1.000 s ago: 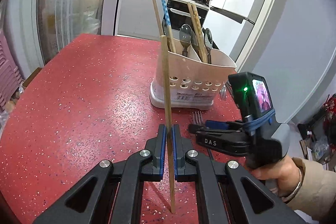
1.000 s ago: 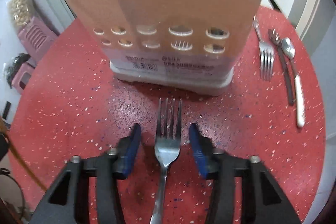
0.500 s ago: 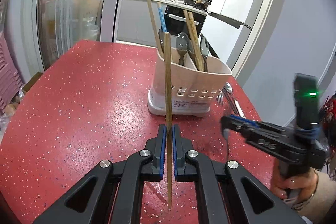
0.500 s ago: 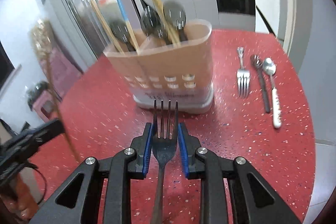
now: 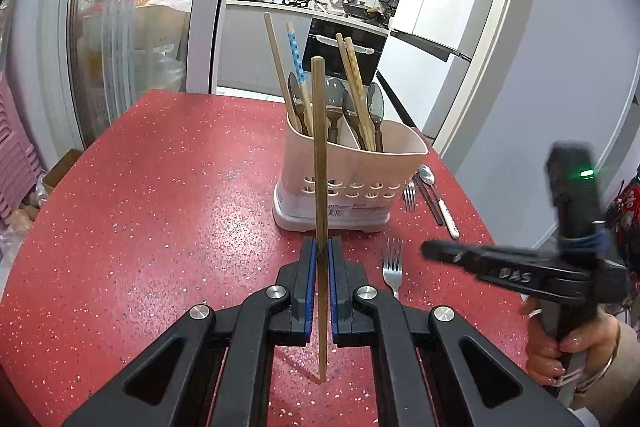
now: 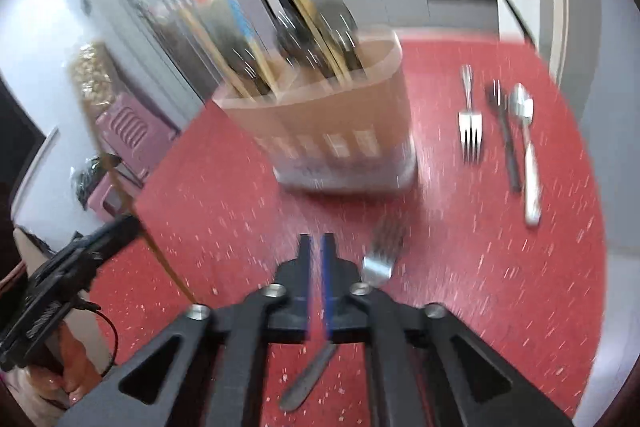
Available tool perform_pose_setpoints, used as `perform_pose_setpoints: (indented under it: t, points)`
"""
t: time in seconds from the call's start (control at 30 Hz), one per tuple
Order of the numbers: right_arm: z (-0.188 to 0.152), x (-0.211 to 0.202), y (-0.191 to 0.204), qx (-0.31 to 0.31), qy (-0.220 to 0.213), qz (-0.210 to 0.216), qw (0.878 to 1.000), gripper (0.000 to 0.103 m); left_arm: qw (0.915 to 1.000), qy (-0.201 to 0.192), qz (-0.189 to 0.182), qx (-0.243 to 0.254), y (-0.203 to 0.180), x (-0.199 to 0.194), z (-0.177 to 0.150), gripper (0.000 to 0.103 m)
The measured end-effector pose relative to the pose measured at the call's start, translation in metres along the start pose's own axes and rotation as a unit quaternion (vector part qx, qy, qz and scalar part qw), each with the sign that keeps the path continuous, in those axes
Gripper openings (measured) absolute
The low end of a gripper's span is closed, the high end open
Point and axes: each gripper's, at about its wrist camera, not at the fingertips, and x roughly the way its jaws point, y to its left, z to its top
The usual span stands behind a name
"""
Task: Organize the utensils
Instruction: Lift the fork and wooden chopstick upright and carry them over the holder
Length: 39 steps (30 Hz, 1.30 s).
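My left gripper [image 5: 320,255] is shut on a wooden chopstick [image 5: 319,147], held upright in front of the beige utensil holder [image 5: 352,179]. The holder carries several chopsticks and spoons. A steel fork [image 5: 393,267] lies on the red table just right of my left fingers. My right gripper [image 6: 316,243] hovers over it, its jaws opening with only a narrow gap and nothing between them. In the blurred right wrist view the fork [image 6: 378,259] shows its head right of the fingers and its handle running beneath them. The holder [image 6: 332,123] stands beyond.
Right of the holder lie another fork [image 6: 470,131], a dark spoon [image 6: 504,135] and a white-handled spoon [image 6: 528,155]. The table's right edge [image 5: 476,219] is close behind them. A person's hand [image 5: 560,347] grips the right tool. Pink crates stand left of the table.
The right gripper closed on the fork and lifted it. Now the fork is out of the jaws and lies on the table, with the gripper higher and further right. The left gripper kept its chopstick.
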Motion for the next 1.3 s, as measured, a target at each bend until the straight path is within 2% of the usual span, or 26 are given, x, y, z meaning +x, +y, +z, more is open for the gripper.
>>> perform_pose_setpoints:
  t: [0.07, 0.2, 0.3, 0.4, 0.53, 0.73, 0.8, 0.83, 0.93, 1.1, 1.3]
  points:
    - [-0.003, 0.008, -0.012, 0.031, 0.018, 0.003, 0.999, 0.054, 1.0, -0.001, 0.0, 0.001, 0.001, -0.001, 0.0, 0.031]
    - [-0.007, 0.021, -0.024, 0.047, 0.051, -0.048, 0.996, 0.054, 1.0, -0.002, -0.003, -0.003, 0.004, -0.001, 0.001, 0.031]
    - [-0.011, 0.033, -0.035, 0.074, 0.084, -0.048, 0.993, 0.054, 1.0, -0.004, -0.007, -0.006, 0.005, -0.001, -0.001, 0.031]
    - [-0.014, 0.048, -0.033, 0.08, 0.112, -0.066, 0.988, 0.053, 0.9999, -0.005, -0.009, -0.008, 0.008, -0.001, -0.003, 0.031]
    - [-0.02, 0.058, -0.011, 0.056, 0.14, -0.071, 0.986, 0.048, 0.9999, -0.011, -0.008, -0.008, 0.013, -0.004, -0.004, 0.031]
    - [-0.019, 0.084, 0.03, -0.013, 0.165, -0.165, 0.972, 0.043, 0.9997, -0.013, -0.011, -0.018, 0.02, -0.007, -0.007, 0.031]
    - [-0.021, 0.088, 0.04, -0.046, 0.162, -0.198, 0.966, 0.02, 0.9997, -0.016, -0.011, -0.018, 0.021, -0.008, -0.008, 0.031]
    - [-0.022, 0.089, 0.043, -0.053, 0.162, -0.197, 0.965, 0.013, 0.9996, -0.016, -0.011, -0.018, 0.021, -0.008, -0.009, 0.031]
    - [-0.023, 0.089, 0.043, -0.045, 0.164, -0.179, 0.969, 0.007, 0.9995, -0.019, -0.014, -0.022, 0.02, -0.009, -0.009, 0.031]
    - [-0.036, 0.072, 0.029, -0.012, 0.127, -0.108, 0.986, 0.007, 0.9995, -0.025, -0.011, -0.015, 0.019, -0.014, -0.009, 0.031]
    - [-0.053, 0.039, 0.035, -0.04, 0.047, -0.059, 0.996, 0.007, 0.9996, -0.023, -0.003, -0.017, 0.018, -0.013, -0.009, 0.031]
